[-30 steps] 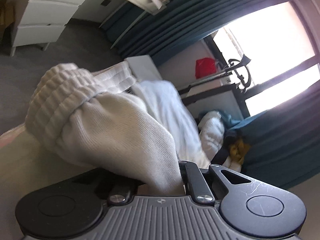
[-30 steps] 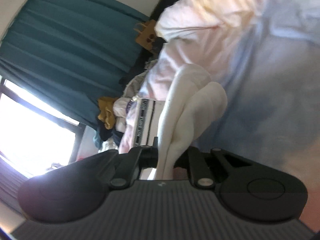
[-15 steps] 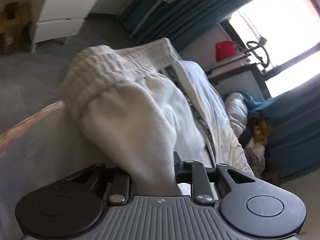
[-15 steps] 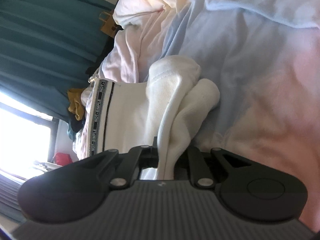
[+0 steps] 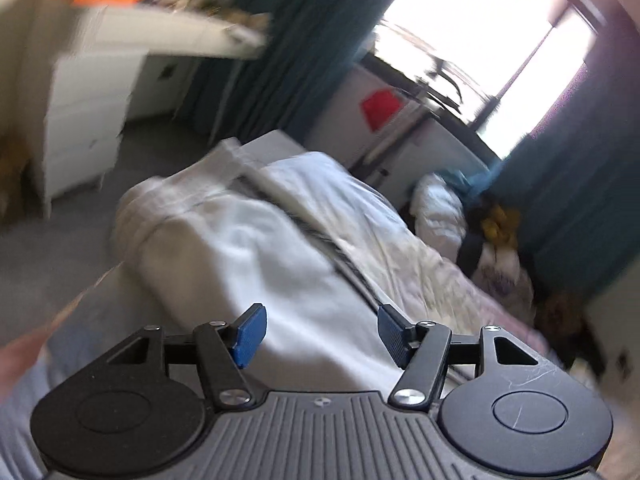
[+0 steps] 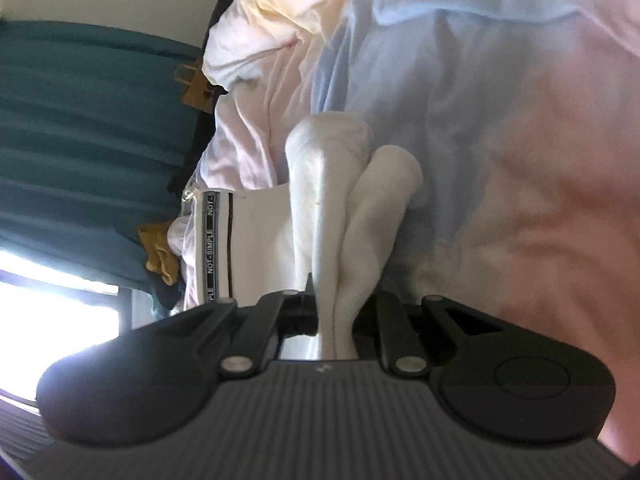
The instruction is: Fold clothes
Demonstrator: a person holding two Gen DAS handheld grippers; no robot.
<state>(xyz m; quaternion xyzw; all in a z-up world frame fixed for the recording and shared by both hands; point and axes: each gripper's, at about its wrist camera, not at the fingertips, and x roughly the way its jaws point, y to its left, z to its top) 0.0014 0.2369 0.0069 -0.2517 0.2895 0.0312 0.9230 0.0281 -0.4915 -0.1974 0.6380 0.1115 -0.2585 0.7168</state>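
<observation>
Left tongs (image 5: 318,334) just opened, empty; right tongs (image 6: 334,312) clamped on soft white ribbed garment (image 6: 320,200).

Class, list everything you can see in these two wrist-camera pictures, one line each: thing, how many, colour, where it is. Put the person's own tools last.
White trousers: one, white with a dark striped side band, lying on the bed; one bunched end is pinched by the right gripper.
Bed cover: one, pale blue and pink, under the trousers.
Clothes pile: one heap, white, yellow and dark, at the far end of the bed.
Curtains: teal, by the window.
Drawer unit: one, white, on the grey floor.
Red object: one, near the window, blurred.
Paper bag: one, brown, by the curtain.
Left gripper: black with blue pads; jaws have just been opening, nothing between them.
Right gripper: black, jaws shut on the trousers.
</observation>
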